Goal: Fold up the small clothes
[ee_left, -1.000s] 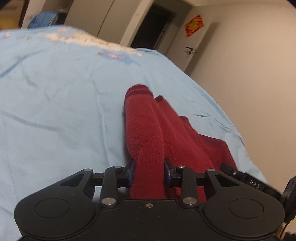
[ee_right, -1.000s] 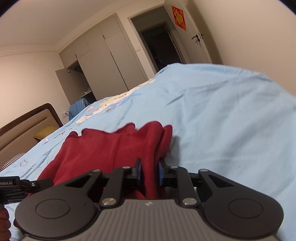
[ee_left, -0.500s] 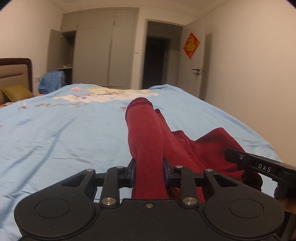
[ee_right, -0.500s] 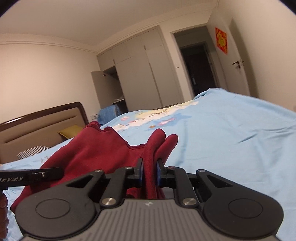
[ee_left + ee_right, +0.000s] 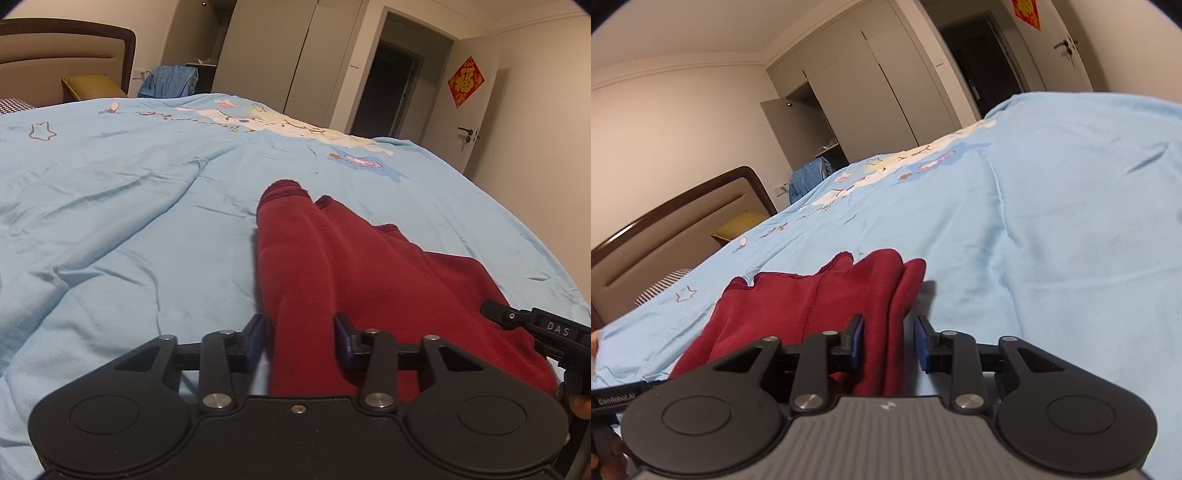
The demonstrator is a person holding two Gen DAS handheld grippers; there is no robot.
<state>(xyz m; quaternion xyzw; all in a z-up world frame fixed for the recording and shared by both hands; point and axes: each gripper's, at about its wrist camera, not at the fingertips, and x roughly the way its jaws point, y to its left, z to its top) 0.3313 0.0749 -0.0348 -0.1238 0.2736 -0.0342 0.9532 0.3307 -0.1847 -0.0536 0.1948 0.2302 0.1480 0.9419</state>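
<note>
Nearest, the left claw [image 5: 299, 341] stands with its pads apart, a ridge of the dark red garment [image 5: 332, 266] lying loose between them; its near end is hidden under the claw's body. Likewise the right claw [image 5: 888, 343] is parted around a fold of the same garment [image 5: 820, 306], not pinching it. Beyond, the cloth lies spread on the light blue bed cover [image 5: 129, 221]. Farther off, a headboard [image 5: 676, 229] is cut off by the frame edge, and the doorway [image 5: 391, 96] is too dark to see into.
</note>
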